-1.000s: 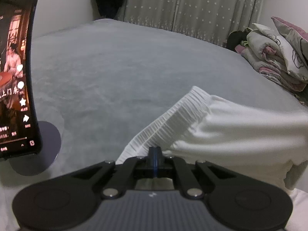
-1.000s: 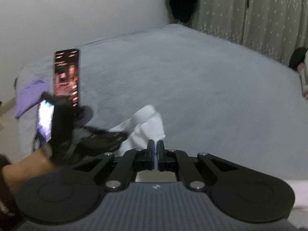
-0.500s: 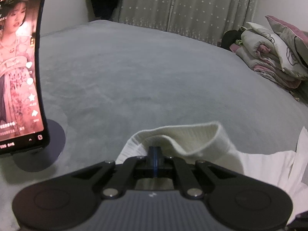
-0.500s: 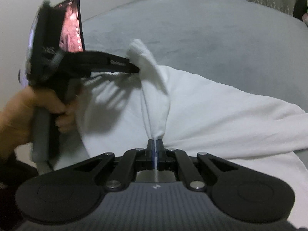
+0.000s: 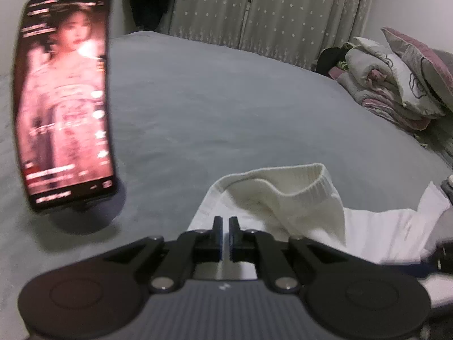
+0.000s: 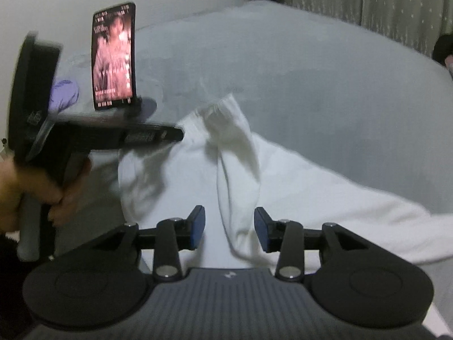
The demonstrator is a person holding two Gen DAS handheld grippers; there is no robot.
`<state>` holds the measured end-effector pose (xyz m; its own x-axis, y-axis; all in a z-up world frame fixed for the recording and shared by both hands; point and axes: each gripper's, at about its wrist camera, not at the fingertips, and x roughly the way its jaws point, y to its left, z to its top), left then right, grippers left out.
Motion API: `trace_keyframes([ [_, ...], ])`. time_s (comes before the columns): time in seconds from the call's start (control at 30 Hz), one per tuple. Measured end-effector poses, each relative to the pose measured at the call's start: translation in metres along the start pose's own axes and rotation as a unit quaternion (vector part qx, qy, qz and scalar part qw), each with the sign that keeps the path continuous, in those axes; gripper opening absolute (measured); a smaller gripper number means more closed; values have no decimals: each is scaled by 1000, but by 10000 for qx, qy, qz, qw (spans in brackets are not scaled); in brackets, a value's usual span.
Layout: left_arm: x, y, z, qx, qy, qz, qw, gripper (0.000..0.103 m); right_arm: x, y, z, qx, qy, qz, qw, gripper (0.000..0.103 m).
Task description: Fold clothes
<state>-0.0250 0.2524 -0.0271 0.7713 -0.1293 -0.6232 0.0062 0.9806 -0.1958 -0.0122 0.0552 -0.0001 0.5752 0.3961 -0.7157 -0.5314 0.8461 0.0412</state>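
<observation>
Between both sets of jaws, a white garment lies bunched on the bed.
Right gripper gapes around a raised fold; left gripper barely parted, gripping nothing; folding unfinished.

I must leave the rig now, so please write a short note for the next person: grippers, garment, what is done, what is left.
Left gripper: jaws a little apart over the garment's edge, gripping nothing.
Right gripper: wide open, the sleeve runs between the jaws, not clamped.
Garment: white, rumpled, on the bed, sleeve lying across the body.
Done: perhaps one sleeve fold.
Left: smooth it and finish folding.
</observation>
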Motion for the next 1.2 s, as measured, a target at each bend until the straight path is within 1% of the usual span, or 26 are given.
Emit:
trace_keyframes([
  [0.23, -28, 20, -10, -139, 32, -131, 9998, 7, 30, -10, 27, 91, -288, -226, 9993, 43],
  [0.37, -31, 28, -14, -345, 95, -304, 9989, 7, 45, -16, 30, 296, -308, -122, 9990, 43],
  [0.47, -29, 30, -15, -356, 150, -235, 9990, 7, 44, -13, 29, 414, -351, -1, 9985, 43],
  [0.53, -27, 31, -15, -360, 174, -217, 9990, 7, 41, -10, 29, 450, -333, 130, 9983, 33],
  [0.57, -27, 31, -15, -369, 189, -215, 9989, 7, 39, -7, 29, 444, -338, 200, 9982, 21],
  [0.6, -25, 32, -15, -395, 219, -219, 9987, 7, 36, -3, 29, 420, -358, 277, 9981, 11],
  [0.67, -22, 35, -15, -462, 293, -231, 9982, 7, 30, 5, 30, 356, -405, 413, 9977, 3],
  [0.8, -24, 45, -13, -686, 274, -292, 9968, 7, 19, 30, 33, 43, -501, 573, 9971, 3],
  [0.9, -32, 55, -10, -955, 102, -541, 9939, 7, 13, 51, 33, -348, -516, 709, 9955, 2],
  [0.93, -34, 59, -9, -1090, 68, -677, 9917, 10, 12, 58, 32, -483, -506, 743, 9948, 2],
  [1.0, -34, 64, -9, -1352, 73, -977, 9860, 21, 14, 70, 30, -730, -459, 772, 9933, 2],
  [1.03, -33, 64, -10, -1400, 104, -1060, 9844, 32, 16, 74, 29, -835, -424, 782, 9925, 2],
  [1.07, -32, 64, -10, -1448, 135, -1142, 9828, 38, 18, 77, 27, -918, -386, 779, 9920, 2],
  [1.2, -27, 63, -12, -1637, 258, -1473, 9751, 41, 23, 82, 21, -1019, -321, 706, 9918, 2],
])
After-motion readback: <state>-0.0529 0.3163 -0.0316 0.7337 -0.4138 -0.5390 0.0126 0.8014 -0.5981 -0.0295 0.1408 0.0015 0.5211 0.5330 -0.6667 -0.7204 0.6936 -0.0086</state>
